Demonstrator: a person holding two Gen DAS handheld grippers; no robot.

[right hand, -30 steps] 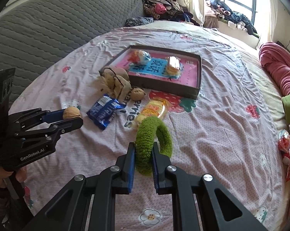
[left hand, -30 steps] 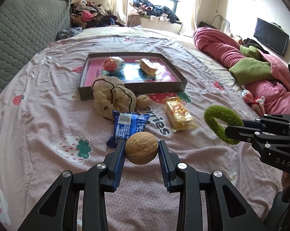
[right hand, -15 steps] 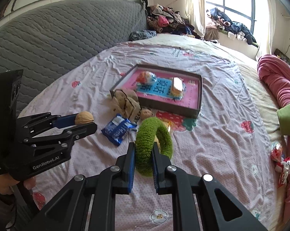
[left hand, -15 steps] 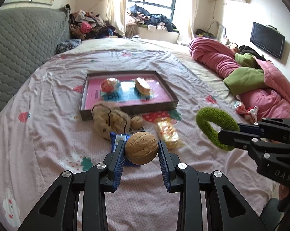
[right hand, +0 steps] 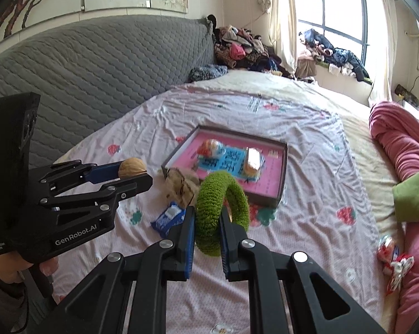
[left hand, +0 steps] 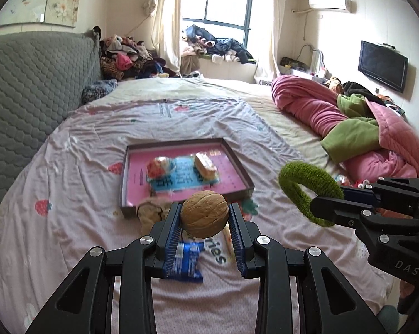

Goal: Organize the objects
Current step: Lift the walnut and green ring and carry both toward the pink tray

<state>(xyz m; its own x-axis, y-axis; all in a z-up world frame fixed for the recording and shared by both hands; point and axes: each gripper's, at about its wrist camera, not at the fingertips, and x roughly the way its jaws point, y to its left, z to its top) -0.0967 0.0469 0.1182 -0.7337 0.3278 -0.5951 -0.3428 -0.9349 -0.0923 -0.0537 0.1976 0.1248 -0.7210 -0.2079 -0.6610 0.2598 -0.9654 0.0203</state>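
My left gripper [left hand: 205,220] is shut on a brown walnut [left hand: 204,213] and holds it in the air above the bed; it also shows in the right wrist view [right hand: 132,172]. My right gripper [right hand: 208,222] is shut on a fuzzy green ring [right hand: 220,208], also lifted; the ring shows at the right of the left wrist view [left hand: 306,186]. Ahead lies a shallow box with a pink floor [left hand: 237,164] holding a round wrapped snack [left hand: 157,167] and a wrapped cake [left hand: 205,164]. A blue snack packet [left hand: 185,261] and a beige plush toy [right hand: 180,185] lie on the sheet before the box.
The bed has a pink strawberry-print sheet [right hand: 315,172]. A grey quilted headboard [right hand: 84,72] stands at the left. A pink and green quilt [left hand: 357,136] is bunched at the right, with small wrapped items [right hand: 390,256] beside it. Clothes are piled by the window.
Both grippers have risen with their loads and the views have tilted up, so the box and loose items look farther and lower. Both grips are unchanged.
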